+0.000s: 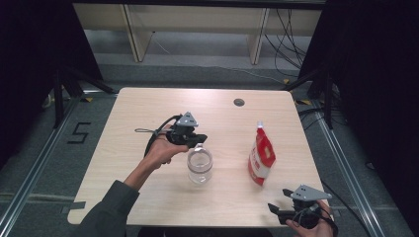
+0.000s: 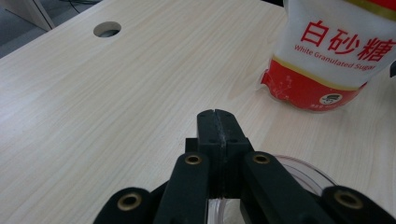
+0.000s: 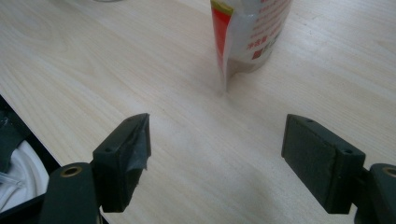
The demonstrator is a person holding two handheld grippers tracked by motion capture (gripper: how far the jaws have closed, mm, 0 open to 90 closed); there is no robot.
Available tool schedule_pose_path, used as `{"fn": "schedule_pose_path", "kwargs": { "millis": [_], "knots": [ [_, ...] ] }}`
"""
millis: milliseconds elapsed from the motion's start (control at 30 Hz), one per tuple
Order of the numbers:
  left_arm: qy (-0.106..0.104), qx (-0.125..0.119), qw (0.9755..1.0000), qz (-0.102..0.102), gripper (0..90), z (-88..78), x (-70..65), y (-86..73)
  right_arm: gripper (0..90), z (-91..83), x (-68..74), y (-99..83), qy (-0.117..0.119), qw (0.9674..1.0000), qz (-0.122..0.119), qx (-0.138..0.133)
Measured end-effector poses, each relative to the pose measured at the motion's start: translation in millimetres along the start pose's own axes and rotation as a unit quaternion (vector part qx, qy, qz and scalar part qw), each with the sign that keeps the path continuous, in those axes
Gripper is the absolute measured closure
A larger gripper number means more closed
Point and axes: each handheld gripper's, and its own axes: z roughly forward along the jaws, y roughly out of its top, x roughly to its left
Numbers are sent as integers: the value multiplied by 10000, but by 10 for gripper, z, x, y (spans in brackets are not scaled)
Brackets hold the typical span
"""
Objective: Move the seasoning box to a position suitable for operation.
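Nearest, at the table (image 1: 148,197) edge, the right tongs (image 1: 277,209) gape apart, holding nothing. Farther in stands the clear glass jar (image 1: 199,165); the left tongs (image 1: 200,140) hover just behind its rim, pressed together, seemingly empty. The white sugar pouch (image 1: 261,155) stands right of the jar.

A pale wood-grain tabletop (image 1: 148,108) with rounded corners carries a round grey cable hole (image 1: 239,102) toward twelve o'clock. On the grey floor at nine o'clock, black tape (image 1: 79,133) marks a "5". Beyond twelve o'clock stands a light wooden shelf frame (image 1: 133,34), with black cables (image 1: 289,34) toward one o'clock.
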Motion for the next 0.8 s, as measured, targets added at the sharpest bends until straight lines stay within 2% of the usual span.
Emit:
{"fn": "schedule_pose_path", "kwargs": {
  "millis": [33,67,200,233,267,333,367,400,500,533,567,600,633,700,733,767,800],
  "knots": [
    [19,-3,10000,-35,894,29,-14,7,249,-2,18,-3,23,9999,130,36],
    [9,113,9999,64,895,39,-5,12,249,1,-2,-2,-3,10000,-18,3],
    [79,336,9993,111,895,121,3,2,248,13,6,-5,116,9999,39,61],
    [85,372,9991,187,895,136,11,0,248,10,6,-5,37,10000,-16,60],
    [89,455,9987,201,895,147,4,-2,248,15,9,-3,73,9999,6,75],
    [89,455,9986,256,894,155,4,1,248,15,10,-2,101,9999,13,91],
    [90,475,9985,259,894,158,0,2,247,17,10,-4,103,9999,13,99],
    [113,494,9984,250,894,158,-5,7,247,12,37,-7,134,9995,197,185],
    [154,534,9982,225,894,160,-13,14,247,11,32,-7,94,9997,156,155],
    [199,577,9978,248,894,156,-14,20,247,19,2,-5,89,9999,-29,95],
    [219,614,9975,265,894,154,-15,26,247,20,9,-5,117,9999,27,122],
    [213,662,9971,314,894,148,-5,35,247,13,44,-8,131,9995,229,174],
    [218,708,9967,338,893,144,7,41,247,21,26,-8,109,9998,94,117],
    [261,774,9961,338,890,130,21,44,247,22,27,-8,111,9998,97,116],
    [298,753,9964,235,890,130,20,34,247,12,42,-6,163,9994,220,193],
    [321,842,9953,344,890,110,39,37,247,12,42,-6,163,9994,220,193],
    [344,830,9956,252,888,102,39,27,247,15,34,-5,161,9996,167,164]
  ]
}}
